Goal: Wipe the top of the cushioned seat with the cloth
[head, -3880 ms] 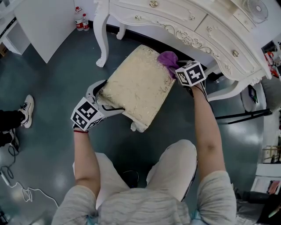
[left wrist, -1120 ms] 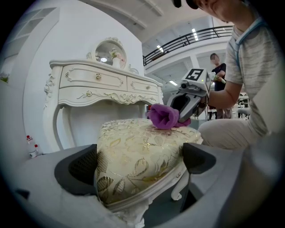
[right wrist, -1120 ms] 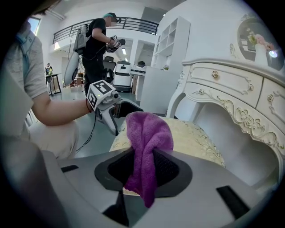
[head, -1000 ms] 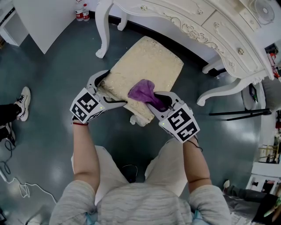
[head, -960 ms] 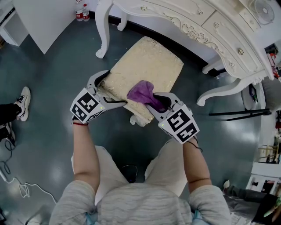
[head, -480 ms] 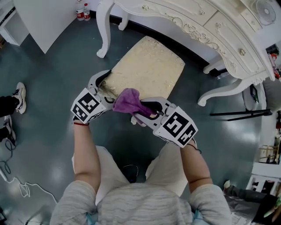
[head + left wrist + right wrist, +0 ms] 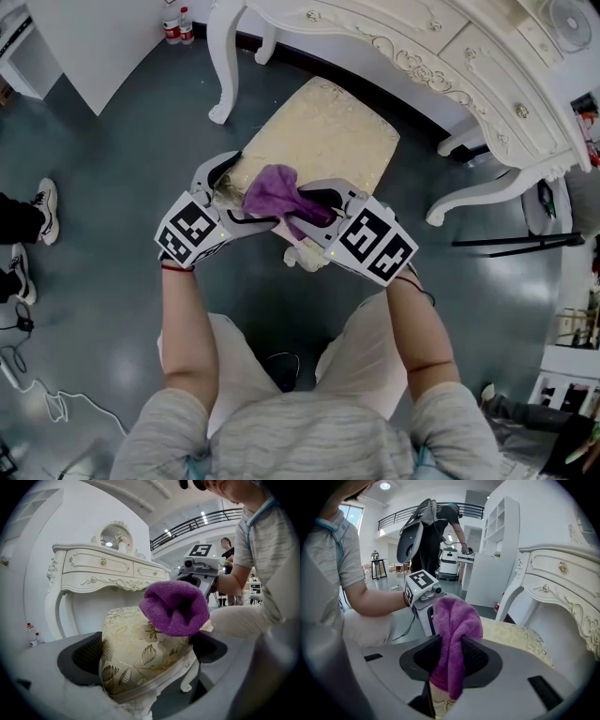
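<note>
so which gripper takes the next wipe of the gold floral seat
Right. The right gripper is shut on the purple terry cloth at the near corner of the gold floral cushioned seat; the left gripper clamps that corner.

Reaches forward and down with both bare forearms, left [image 7: 185, 319] and right [image 7: 424, 328]. Grips the cushioned seat [image 7: 328, 122] at its near corner in the left hand-held gripper [image 7: 239, 192], jaws wide. Pinches the cloth [image 7: 272, 192] in the right hand-held gripper [image 7: 298, 214], jaws nearly together, pointed toward the left one.

An ornate white dressing table [image 7: 441, 47] stands on grey floor [image 7: 112, 159], bottles [image 7: 174, 25] near its leg.
</note>
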The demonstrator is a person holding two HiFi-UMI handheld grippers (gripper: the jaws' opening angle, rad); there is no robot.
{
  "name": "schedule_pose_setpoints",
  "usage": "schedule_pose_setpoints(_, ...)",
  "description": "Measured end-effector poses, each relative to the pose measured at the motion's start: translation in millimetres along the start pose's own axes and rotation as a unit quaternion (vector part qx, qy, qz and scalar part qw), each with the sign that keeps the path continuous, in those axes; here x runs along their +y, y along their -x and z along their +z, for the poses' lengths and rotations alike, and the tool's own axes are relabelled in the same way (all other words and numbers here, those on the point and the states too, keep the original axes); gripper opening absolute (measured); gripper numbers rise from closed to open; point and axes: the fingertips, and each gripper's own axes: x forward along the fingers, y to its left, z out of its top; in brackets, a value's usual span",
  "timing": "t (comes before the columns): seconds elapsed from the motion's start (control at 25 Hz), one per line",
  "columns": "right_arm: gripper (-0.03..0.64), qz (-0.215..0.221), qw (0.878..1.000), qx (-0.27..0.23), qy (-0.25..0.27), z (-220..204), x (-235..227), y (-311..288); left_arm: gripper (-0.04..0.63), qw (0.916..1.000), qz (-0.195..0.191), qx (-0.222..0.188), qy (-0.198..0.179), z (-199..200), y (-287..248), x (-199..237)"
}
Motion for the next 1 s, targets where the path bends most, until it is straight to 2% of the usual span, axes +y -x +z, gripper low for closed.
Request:
schedule_pose_setpoints(0.24,0.12,0.008,1.0,0.005,0.006,-2.4,-11.9,-1.9,0.592,1.0,0.0,-0.004,0.001,1.1,0.3,1.5)
schedule_pose_setpoints(1.0,0.12,-0.034,0.999,0.012,0.001,-18.2,-65.7,3.3,0.592,1.0,-0.001,-0.005,0.0,1.3,0.3,2.8)
